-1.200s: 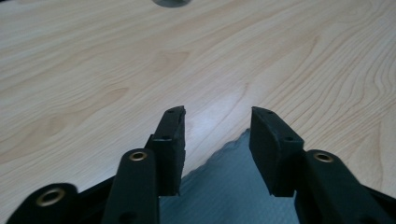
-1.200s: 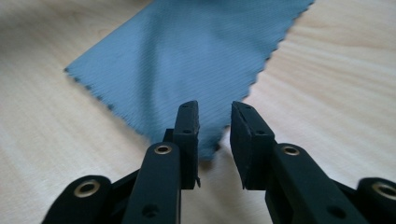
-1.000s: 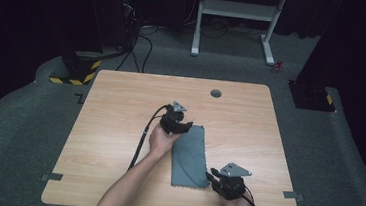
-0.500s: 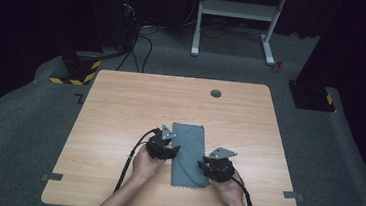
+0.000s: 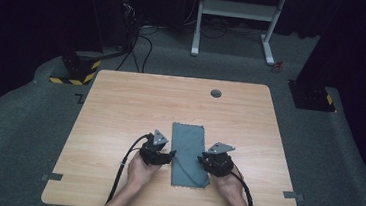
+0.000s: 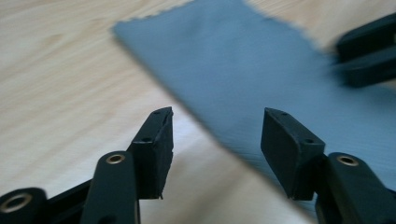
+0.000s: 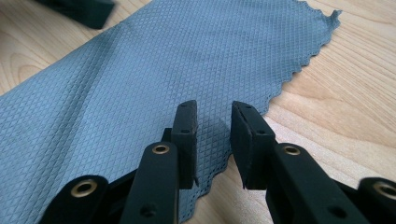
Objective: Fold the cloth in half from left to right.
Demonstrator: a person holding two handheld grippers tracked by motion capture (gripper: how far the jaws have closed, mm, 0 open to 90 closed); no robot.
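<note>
A grey textured cloth (image 5: pixel 188 151) with zigzag edges lies as a long strip on the wooden table (image 5: pixel 120 107). My left gripper (image 5: pixel 170 156) sits at its left edge, my right gripper (image 5: pixel 202 160) at its right edge, tips facing each other. In the left gripper view the left gripper (image 6: pixel 217 135) is open and has just been opening; the cloth (image 6: pixel 261 70) edge lies flat beneath the gap, and the other gripper's jaws (image 6: pixel 369 51) show beyond. In the right gripper view the right gripper (image 7: pixel 214 126) hovers over the cloth (image 7: pixel 140 79) edge with a narrow gap, pinching nothing.
A round grommet (image 5: pixel 216 93) is set in the table's far side. The left gripper's cable (image 5: pixel 124 165) trails toward the near edge. Beyond the table stand a white desk frame (image 5: pixel 239 10) and a yellow-black striped base (image 5: pixel 76 71) on grey carpet.
The left hand drew back from the cloth's far end to its left edge. The right hand moved up from the near corner to the right edge. The cloth lies unchanged.
</note>
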